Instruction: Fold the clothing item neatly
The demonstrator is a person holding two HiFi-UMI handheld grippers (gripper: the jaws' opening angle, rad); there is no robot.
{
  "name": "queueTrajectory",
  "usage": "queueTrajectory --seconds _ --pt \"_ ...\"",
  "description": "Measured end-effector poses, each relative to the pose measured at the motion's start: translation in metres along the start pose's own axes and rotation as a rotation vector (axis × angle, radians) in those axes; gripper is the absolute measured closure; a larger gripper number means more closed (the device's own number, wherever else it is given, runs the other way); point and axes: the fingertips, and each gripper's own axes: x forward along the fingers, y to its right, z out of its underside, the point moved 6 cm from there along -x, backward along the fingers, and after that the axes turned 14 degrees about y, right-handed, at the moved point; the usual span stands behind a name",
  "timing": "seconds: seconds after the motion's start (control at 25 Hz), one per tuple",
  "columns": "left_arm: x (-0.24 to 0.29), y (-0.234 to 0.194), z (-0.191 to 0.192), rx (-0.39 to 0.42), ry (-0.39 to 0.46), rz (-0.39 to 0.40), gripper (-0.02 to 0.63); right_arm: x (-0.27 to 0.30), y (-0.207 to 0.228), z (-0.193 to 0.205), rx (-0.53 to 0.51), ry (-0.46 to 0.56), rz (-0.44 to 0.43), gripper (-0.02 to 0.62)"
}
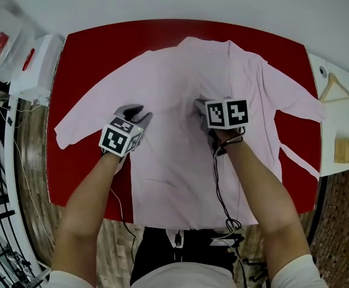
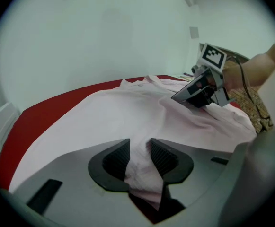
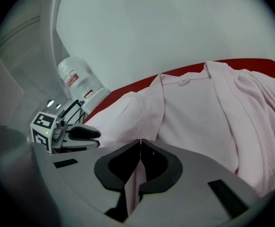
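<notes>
A pale pink garment (image 1: 180, 83) lies spread flat on the red table (image 1: 90, 47), sleeves out to both sides and collar at the far edge. My left gripper (image 1: 137, 111) rests on the left chest area. In the left gripper view the left gripper (image 2: 139, 148) has a raised fold of the pink cloth (image 2: 128, 112) pinched between its pads. My right gripper (image 1: 199, 105) sits near the garment's middle. In the right gripper view the right gripper (image 3: 141, 143) is shut on a thin pleat of the cloth (image 3: 194, 108). Each gripper shows in the other's view, close by.
White bags and a box (image 1: 36, 65) stand off the table's left end. A white side table at the right carries a wooden hanger (image 1: 335, 89) and a wooden block (image 1: 347, 150). A black cable (image 1: 219, 185) hangs from the right gripper. The garment's hem overhangs the near table edge.
</notes>
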Motion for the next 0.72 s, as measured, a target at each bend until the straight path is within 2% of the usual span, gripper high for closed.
queueTrajectory --seconds 0.16,0.52,0.6,0.72 --pt "-0.002 -0.002 0.002 -0.02 0.013 0.004 0.469 -0.016 0.015 -0.004 0.0 0.054 0.034 0.578" --pt "-0.006 -0.004 0.005 -0.026 0.022 -0.001 0.479 -0.056 0.054 -0.003 0.003 0.166 0.204 0.581" --pt "-0.007 -0.005 0.005 -0.029 0.022 -0.004 0.479 -0.058 0.053 0.0 0.02 0.18 0.175 0.58" --pt "-0.009 -0.002 0.001 -0.023 0.027 -0.007 0.477 -0.066 0.037 0.003 0.005 0.171 0.077 0.574"
